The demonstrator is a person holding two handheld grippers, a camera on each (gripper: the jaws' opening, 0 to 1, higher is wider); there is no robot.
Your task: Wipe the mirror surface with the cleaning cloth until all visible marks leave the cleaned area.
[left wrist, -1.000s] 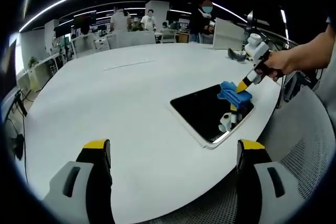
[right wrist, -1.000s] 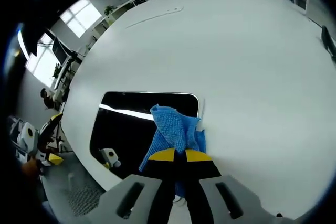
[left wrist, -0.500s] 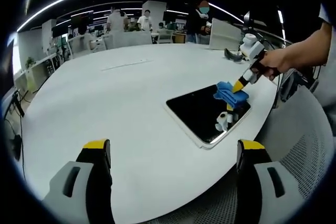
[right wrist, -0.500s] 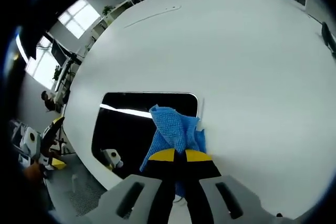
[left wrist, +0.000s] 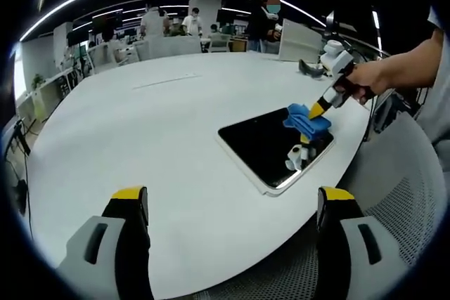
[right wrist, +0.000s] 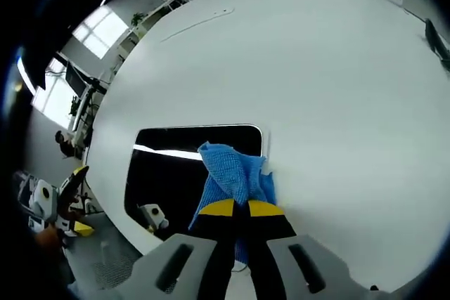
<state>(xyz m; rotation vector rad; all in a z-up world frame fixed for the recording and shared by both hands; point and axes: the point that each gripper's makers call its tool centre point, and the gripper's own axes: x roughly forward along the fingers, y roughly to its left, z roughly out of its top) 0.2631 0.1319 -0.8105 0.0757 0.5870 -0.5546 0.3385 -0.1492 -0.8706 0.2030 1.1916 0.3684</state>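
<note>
Right tongs (right wrist: 234, 209) clamp cleaning cloth (right wrist: 232, 173) — on mirror's (right wrist: 176, 173) corner.

The right gripper (right wrist: 234, 208), held in the person's hand (left wrist: 365, 79), has its jaws closed together; the left gripper (left wrist: 235, 205) hangs with jaws spread wide.

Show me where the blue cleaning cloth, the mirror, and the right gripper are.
blue cleaning cloth (right wrist: 235, 173), right gripper view, on its bunched upper fold.
mirror (left wrist: 260, 142), left gripper view, on its dark reflective face.
right gripper (right wrist: 234, 208), right gripper view, between its yellow tips clamping the cloth.
</note>
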